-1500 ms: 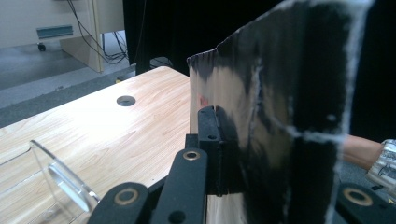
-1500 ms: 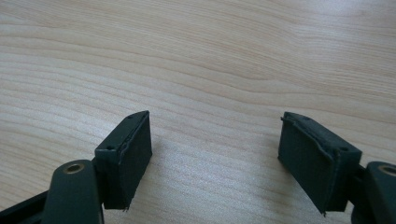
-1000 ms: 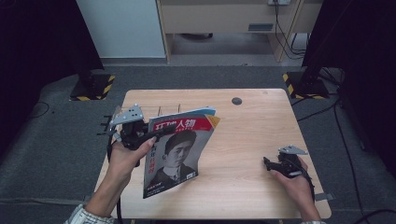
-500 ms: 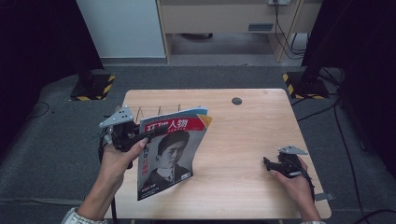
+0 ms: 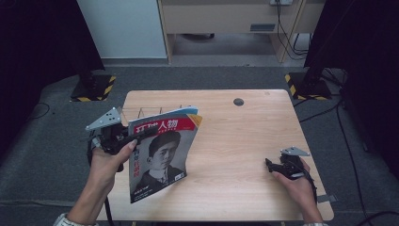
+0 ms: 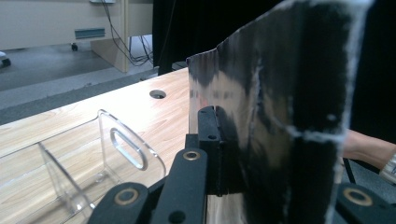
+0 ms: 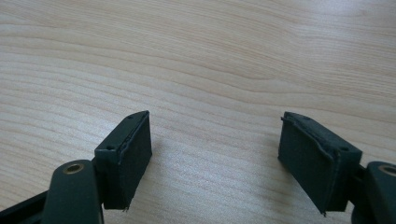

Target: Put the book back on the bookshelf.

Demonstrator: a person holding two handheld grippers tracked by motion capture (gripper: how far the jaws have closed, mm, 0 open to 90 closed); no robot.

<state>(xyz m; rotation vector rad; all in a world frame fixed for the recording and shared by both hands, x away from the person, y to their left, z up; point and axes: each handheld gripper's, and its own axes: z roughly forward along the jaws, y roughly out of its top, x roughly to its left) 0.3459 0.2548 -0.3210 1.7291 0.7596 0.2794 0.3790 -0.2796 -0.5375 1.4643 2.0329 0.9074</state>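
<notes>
Magazine clamped at its spine edge by left tongs, held tilted above the wooden surface, right tongs rested spread apart at the near right, clear acrylic rack seen behind the magazine.

We see the pale wooden table evenly lit from above, dark surroundings, white glare on the glossy dark magazine, and soft blur up close.

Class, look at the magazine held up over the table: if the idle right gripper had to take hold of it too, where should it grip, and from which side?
Grip the magazine at its free right edge, coming from the right: the left gripper already clamps its left edge.
</notes>
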